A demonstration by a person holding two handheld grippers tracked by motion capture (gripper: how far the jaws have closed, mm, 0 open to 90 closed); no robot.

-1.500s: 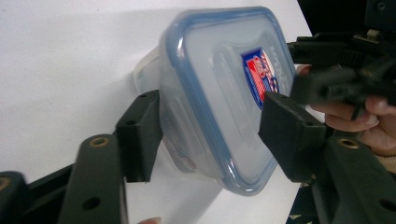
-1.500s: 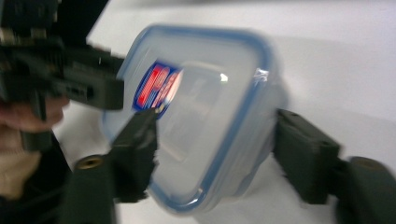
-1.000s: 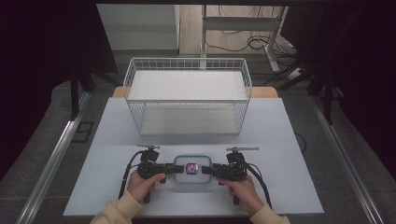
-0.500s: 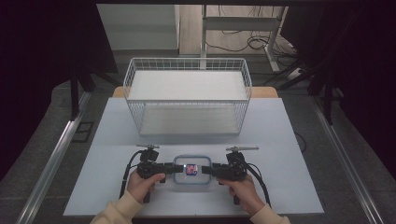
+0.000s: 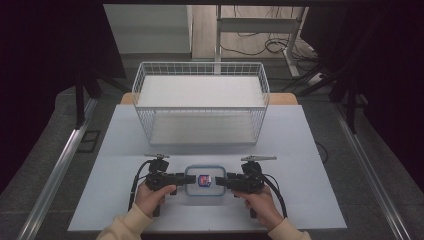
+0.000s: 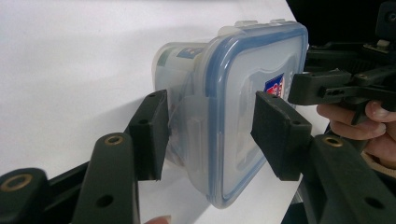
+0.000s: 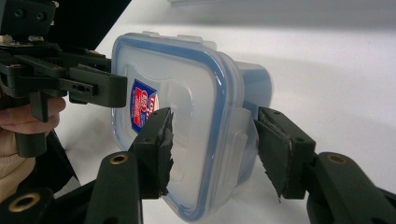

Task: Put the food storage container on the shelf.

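A clear plastic container [image 5: 202,180] with a blue-rimmed lid and a red and blue sticker is at the front middle of the white table. My left gripper [image 5: 189,178] is shut on its left end and my right gripper [image 5: 220,181] on its right end. In the left gripper view the container [image 6: 243,116] sits between the jaws of my left gripper [image 6: 208,130]: one pad lies on the lid, the other against the side latch. In the right gripper view my right gripper [image 7: 212,140] clamps the container [image 7: 187,93] the same way. I cannot tell whether the container is lifted.
A white wire basket [image 5: 200,64] stands empty at the back of the table [image 5: 300,150]. A person's hands in cream sleeves hold both grippers at the front edge. Cables trail from each gripper. Dark floor and metal rails flank the table.
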